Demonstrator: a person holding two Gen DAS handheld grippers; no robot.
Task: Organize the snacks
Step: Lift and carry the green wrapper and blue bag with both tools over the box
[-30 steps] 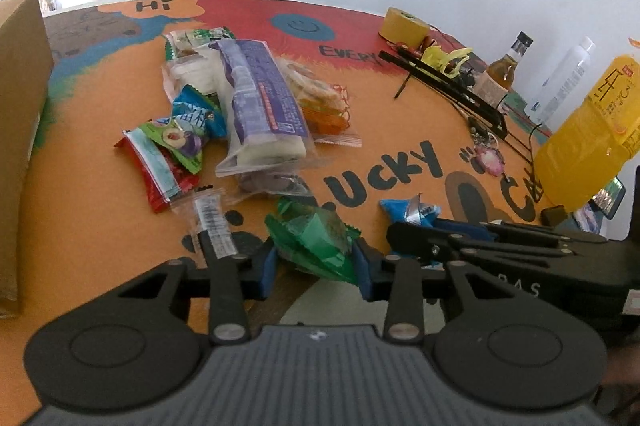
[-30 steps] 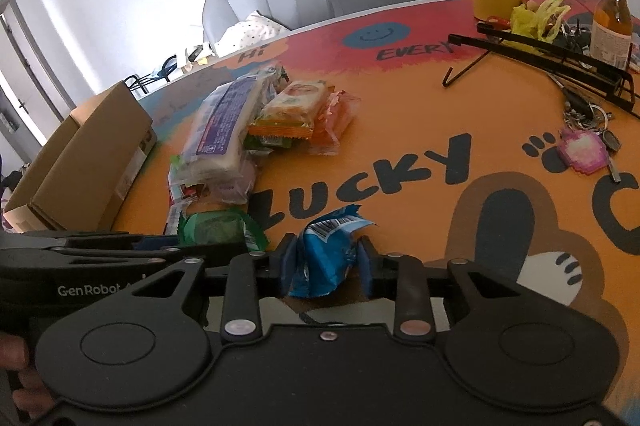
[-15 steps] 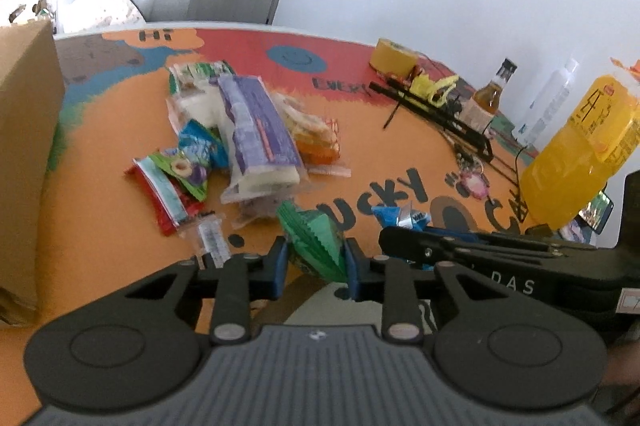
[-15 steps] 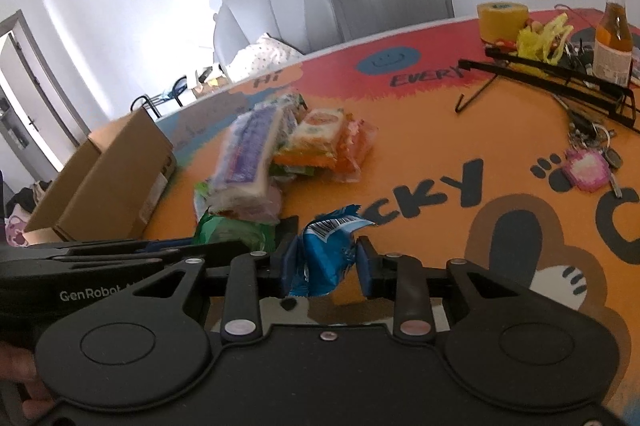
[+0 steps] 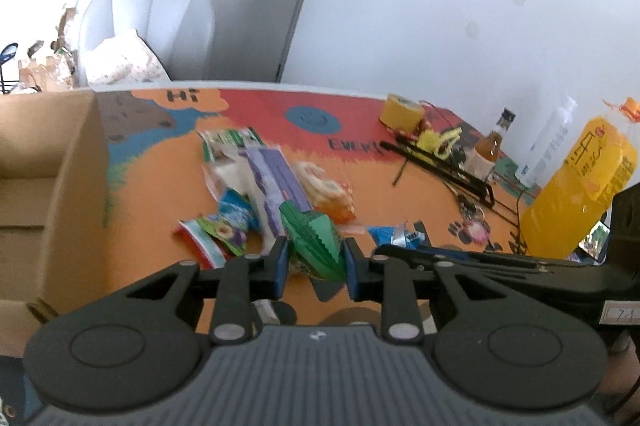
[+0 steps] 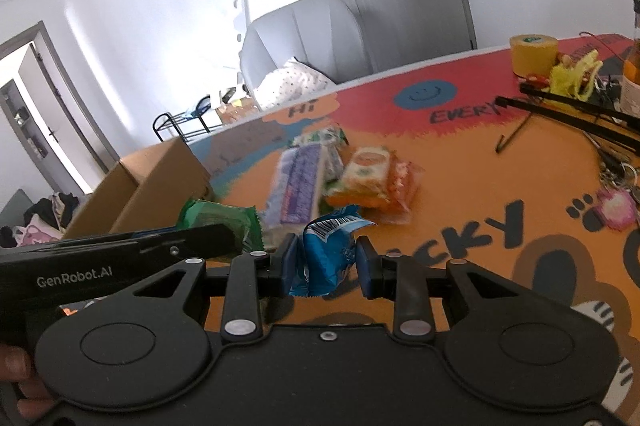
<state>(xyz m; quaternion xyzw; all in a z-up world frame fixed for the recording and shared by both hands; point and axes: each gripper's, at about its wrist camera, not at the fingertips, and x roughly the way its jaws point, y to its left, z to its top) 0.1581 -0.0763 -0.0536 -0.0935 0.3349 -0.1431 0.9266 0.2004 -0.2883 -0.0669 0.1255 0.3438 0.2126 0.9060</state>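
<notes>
Both packets lifted off table: green packet (image 5: 316, 246) clamped between left fingers (image 5: 279, 266), blue packet (image 6: 330, 258) between right fingers (image 6: 366, 272).

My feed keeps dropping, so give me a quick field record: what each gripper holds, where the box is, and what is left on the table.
left gripper: jaws shut on green snack packet, lifted above the table
right gripper: jaws shut on blue snack packet, lifted too
cardboard box: on the table's left side, top open
snack pile: loose on the orange table mat, blurred
far right: yellow drink bottle, tape roll
</notes>
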